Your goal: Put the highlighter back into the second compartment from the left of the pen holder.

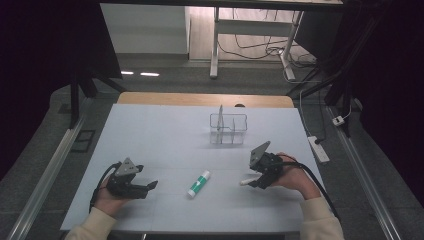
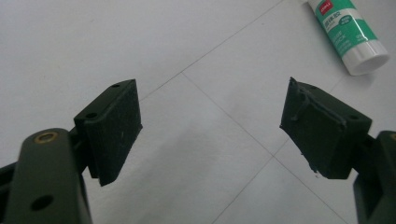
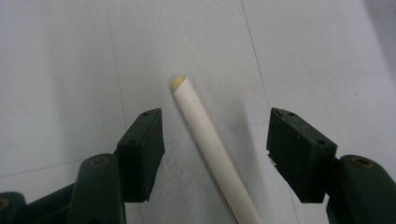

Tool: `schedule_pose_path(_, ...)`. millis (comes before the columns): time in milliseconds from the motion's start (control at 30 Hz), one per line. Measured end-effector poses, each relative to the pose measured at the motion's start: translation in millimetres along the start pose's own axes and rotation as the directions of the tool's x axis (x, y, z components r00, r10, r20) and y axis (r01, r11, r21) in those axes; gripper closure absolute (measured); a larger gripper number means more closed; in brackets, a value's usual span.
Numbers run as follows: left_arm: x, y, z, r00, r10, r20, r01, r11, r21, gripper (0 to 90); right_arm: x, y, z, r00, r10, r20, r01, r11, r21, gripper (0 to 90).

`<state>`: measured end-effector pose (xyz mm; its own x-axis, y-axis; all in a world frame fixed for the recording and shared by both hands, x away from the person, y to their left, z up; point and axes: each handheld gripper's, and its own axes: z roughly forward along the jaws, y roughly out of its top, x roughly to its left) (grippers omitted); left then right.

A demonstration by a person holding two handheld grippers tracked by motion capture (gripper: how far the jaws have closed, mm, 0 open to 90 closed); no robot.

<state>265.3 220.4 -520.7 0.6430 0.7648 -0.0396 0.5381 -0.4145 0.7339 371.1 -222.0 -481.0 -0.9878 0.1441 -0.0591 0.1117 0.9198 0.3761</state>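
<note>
While the right gripper (image 3: 215, 154) hangs with its jaws spread wide around a slim white plastic stick with a yellowish tip (image 3: 205, 135), lying flat on the white table (image 1: 165, 135) and untouched by either pad, the step in hand looks like lining up a grasp. Next it likely needs lowering and closing squarely on it. Left gripper (image 2: 210, 130) rests released, green-and-white glue stick (image 2: 350, 32) nearby, clear divided organiser (image 1: 228, 128) farther back.

On the table (image 1: 150, 130), the glue stick (image 1: 198, 183) lies left of the pen (image 1: 246, 182), the rack (image 1: 228, 128) behind both.
</note>
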Motion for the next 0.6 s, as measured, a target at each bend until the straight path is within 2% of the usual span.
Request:
schedule_pose_path(367, 0.1, -0.4, 0.1, 1.0000, 0.003, 0.001, -0.003, 1.0000, 0.003, 20.3, 0.9, 0.2, 8.2, 0.9997, -0.025, -0.003, 0.025, 0.999, 0.029, 38.0)
schedule_pose_path(500, 0.1, -0.5, 0.0, 1.0000, 0.004, 0.001, -0.004, 1.0000, 0.002, 20.3, 2.1, 0.5, 9.0, 0.9997, -0.022, -0.006, 0.022, 0.999, 0.037, 42.5)
schedule_pose_path(600, 0.0, -0.6, -0.1, 1.0000, 0.005, 0.000, -0.005, 1.0000, 0.002, 20.3, 2.6, 0.7, 9.8, 0.9990, -0.044, 0.001, 0.044, 0.998, 0.039, 48.4)
